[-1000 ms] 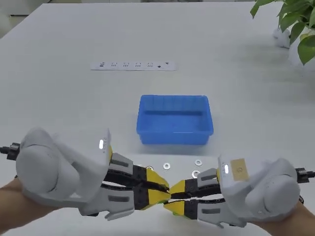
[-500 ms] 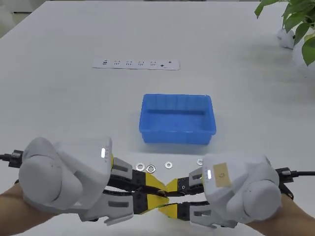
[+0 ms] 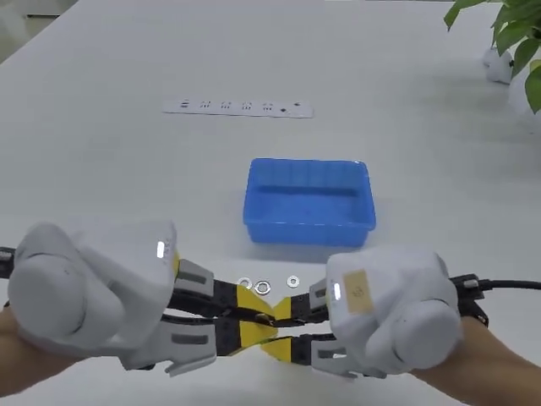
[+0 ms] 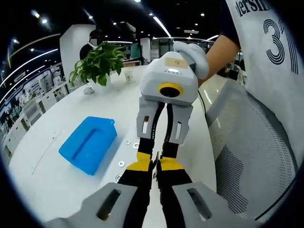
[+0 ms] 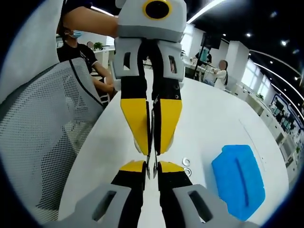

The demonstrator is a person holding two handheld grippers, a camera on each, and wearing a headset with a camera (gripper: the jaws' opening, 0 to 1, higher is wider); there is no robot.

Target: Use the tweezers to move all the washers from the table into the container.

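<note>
I've got both grippers tip to tip by the near edge of the surface (image 3: 127,169), the left gripper (image 3: 258,320) and right gripper (image 3: 283,334) each pinched narrow on the thin tweezers (image 5: 151,164). They look light, springy and slick, so I'd hold mid-shank, leaving the tips free. The washers (image 3: 263,288), flat and slippery, lie just beyond, short of the blue container (image 3: 309,203). Since a second ago the right gripper has slid inward, hiding the washers on its side.
</note>
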